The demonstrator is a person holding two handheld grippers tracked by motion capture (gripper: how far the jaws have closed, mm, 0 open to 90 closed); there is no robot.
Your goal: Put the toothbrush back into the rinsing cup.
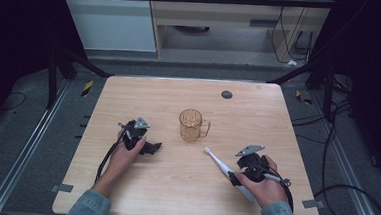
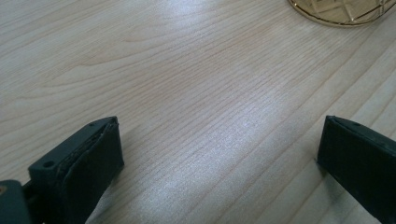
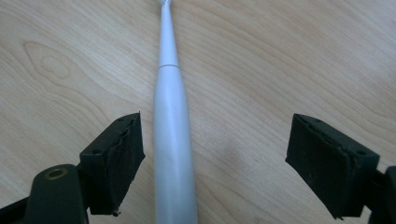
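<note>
Right gripper (image 3: 212, 158) has its jaws spread wide with the toothbrush (image 3: 172, 140) running straight up between them. It sits closer to one pad, and there's a clear gap to the other, so nothing is pinching it. No way to tell from the gripper view if that near pad actually touches.

From the high view the toothbrush (image 1: 220, 164) lies flat on the bench (image 1: 138, 194) in front of the right gripper (image 1: 234, 176). Its long axis runs diagonally: head end pointing up-left toward the mug (image 1: 191, 125), fat handle end back under the person's right hand. The head stops near the mug, not touching it.

Left gripper (image 1: 156, 148) sits on the other side, jaws also spread, just bare wood between them in its own view (image 2: 219, 158). The mug's base (image 2: 343, 11) peeks in at the top edge there.

The mug is amber see-through plastic, upright, handle to the right, and looks empty.

Count: one toothbrush, one mug, two grippers, plus one small dark disc (image 1: 226, 94) near the bench's far edge.
</note>
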